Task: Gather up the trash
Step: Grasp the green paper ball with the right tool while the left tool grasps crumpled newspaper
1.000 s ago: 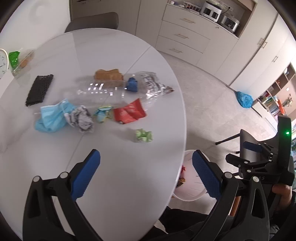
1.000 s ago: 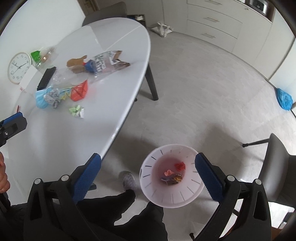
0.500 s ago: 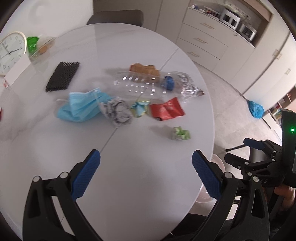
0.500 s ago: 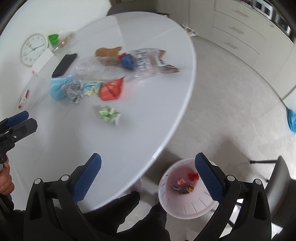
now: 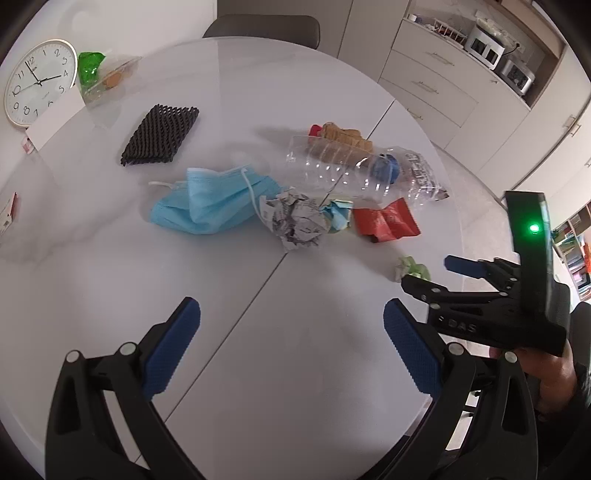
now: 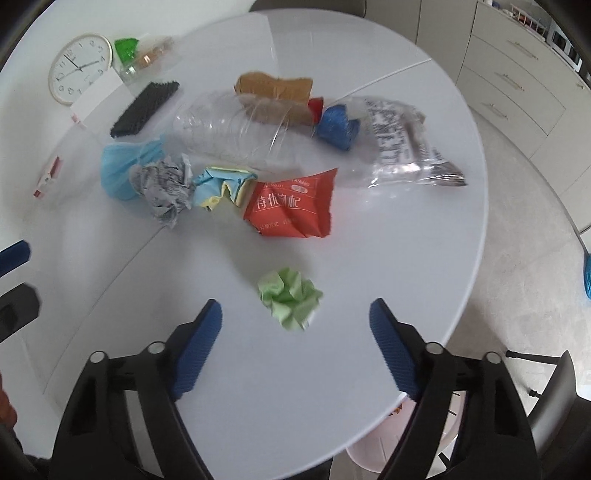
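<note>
Trash lies in a loose pile on the round white table. A green crumpled paper ball sits nearest, just ahead of my open, empty right gripper; it also shows in the left wrist view. Behind it lie a red snack wrapper, a blue-yellow paper wad, crumpled newspaper, a blue face mask, a clear plastic bottle and a clear printed bag. My left gripper is open and empty over bare table. The pink bin peeks from under the table edge.
A black mesh pad, a wall clock and a clear box with green contents stand at the table's far left. A brown paper bag lies behind the bottle. Cabinets and a chair stand beyond.
My right gripper swung from over the pink bin up onto the table and now faces the green paper ball. My left gripper moved forward over the table; the trash pile appears closer.
</note>
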`<state>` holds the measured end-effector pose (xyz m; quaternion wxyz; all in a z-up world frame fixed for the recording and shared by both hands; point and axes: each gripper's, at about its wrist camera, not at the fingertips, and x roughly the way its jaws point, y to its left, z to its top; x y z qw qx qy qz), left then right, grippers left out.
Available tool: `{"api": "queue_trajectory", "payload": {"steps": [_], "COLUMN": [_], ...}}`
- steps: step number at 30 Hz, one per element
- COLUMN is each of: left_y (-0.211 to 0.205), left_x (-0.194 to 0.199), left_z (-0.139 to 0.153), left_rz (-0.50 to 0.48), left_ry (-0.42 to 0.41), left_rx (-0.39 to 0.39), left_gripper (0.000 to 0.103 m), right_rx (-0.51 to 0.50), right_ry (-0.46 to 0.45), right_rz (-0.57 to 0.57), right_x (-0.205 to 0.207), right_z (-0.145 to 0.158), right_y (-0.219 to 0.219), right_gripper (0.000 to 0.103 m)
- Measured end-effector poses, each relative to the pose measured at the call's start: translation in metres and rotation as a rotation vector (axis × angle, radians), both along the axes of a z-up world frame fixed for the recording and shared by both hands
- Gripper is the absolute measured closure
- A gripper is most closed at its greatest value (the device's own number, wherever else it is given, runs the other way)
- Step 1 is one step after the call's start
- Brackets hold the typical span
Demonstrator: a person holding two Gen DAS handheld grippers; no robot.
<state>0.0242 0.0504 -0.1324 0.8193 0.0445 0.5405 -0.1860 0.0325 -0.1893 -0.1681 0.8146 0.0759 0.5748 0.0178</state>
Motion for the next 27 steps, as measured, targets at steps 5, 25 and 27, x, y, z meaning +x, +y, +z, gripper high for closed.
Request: {"api": "queue_trajectory", "payload": {"steps": [5,25,27], "left_y": [0.002,-0.045,-0.044], "left_x": [0.01,0.089,0.097], "left_z": [-0.006,-0.073,-0.081], "left_rz": [0.005,0.159,0.18], "left_ry": [0.01,0.083,0.107], "left_rx": [0.001,-0.002,-0.009], "left_gripper": [0.008,0.029,0.035], "right_rx": [0.006,0.058,0.062], "right_ry": [0.051,0.035,0.04], "right_rz": [-0.013,-0.059,-0.066], "right_x": [0.005,-0.024,-0.028], "right_z": [-0.016,0.013,0.013], "right_y": [0.001,-0.037,-0.041], "right_gripper": [0.057,0.071,0.071]}}
